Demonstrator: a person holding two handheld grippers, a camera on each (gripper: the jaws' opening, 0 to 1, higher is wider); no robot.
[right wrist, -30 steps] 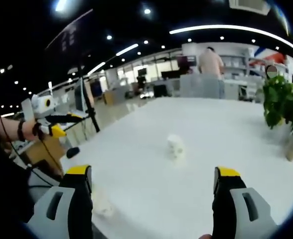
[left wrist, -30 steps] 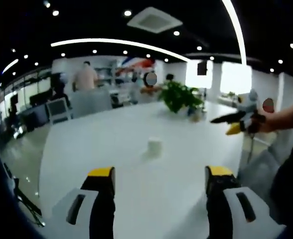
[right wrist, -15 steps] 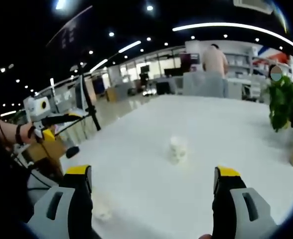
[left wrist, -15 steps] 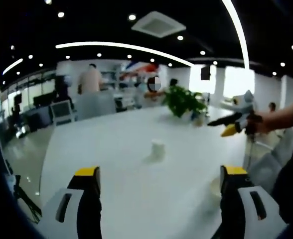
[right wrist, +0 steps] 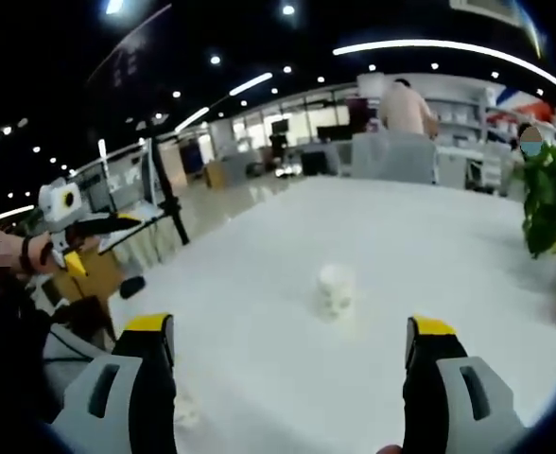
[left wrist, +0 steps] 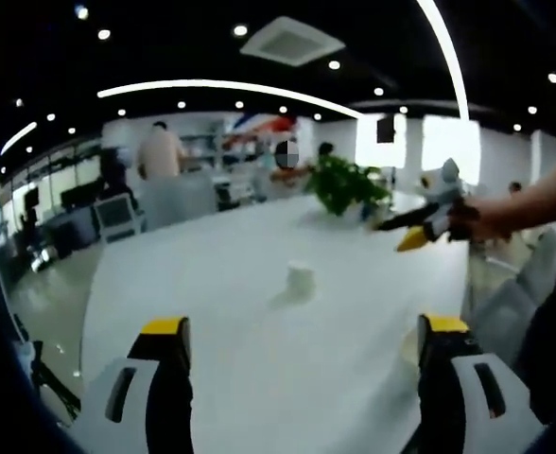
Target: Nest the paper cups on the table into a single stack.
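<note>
Jaws of left gripper (left wrist: 302, 345) now standing wider apart than 1 second ago, holding nothing. Paper cup (left wrist: 300, 279) sitting upright mid-table (left wrist: 212, 284), well ahead of both grippers; same cup (right wrist: 335, 287) centred between right gripper (right wrist: 292, 345) jaws, also spread wide and empty. Second pale cup-like shape near table edge (right wrist: 185, 409), too blurred to confirm. Right gripper (left wrist: 420, 227) hanging off to side above table. Potted plant (left wrist: 346, 184) beyond. Judging: approach beginning, no cup grasped yet, nesting not started.
</note>
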